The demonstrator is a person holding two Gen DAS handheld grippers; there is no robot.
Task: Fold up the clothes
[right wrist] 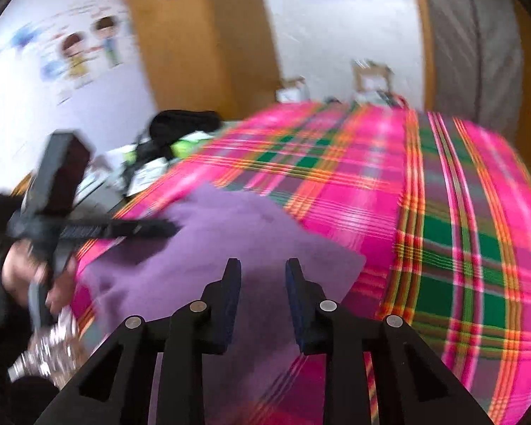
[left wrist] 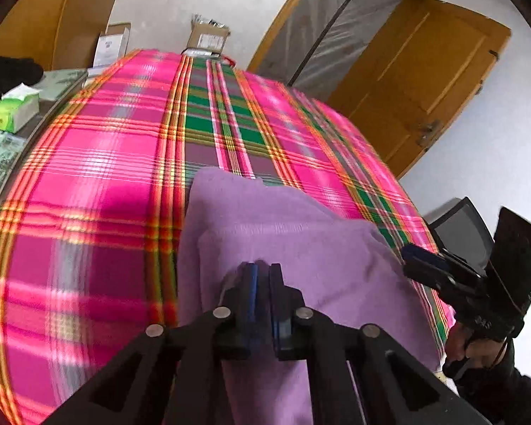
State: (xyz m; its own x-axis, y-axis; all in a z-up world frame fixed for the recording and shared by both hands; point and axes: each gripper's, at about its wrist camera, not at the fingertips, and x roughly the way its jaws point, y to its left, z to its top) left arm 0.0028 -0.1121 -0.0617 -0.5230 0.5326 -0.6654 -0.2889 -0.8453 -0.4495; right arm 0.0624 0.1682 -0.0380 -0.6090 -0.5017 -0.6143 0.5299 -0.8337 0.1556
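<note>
A purple cloth (left wrist: 301, 233), partly folded with one layer over another, lies flat on a pink and green plaid sheet (left wrist: 106, 163). My left gripper (left wrist: 262, 269) hovers over its near part with the jaws almost together; I cannot tell whether any fabric is pinched. From the right wrist it (right wrist: 173, 228) comes in from the left over the cloth (right wrist: 237, 226), looking shut. My right gripper (right wrist: 262, 265) is open above the cloth's near right part, with nothing clamped. In the left wrist view it (left wrist: 409, 253) sits at the cloth's right edge.
The sheet (right wrist: 442, 194) covers a bed. A side surface on the left holds a green tissue box (left wrist: 14, 111) and a black bag (right wrist: 184, 124). Cardboard boxes (left wrist: 209, 37) stand beyond the far end. A wooden door (left wrist: 417, 81) is at the right.
</note>
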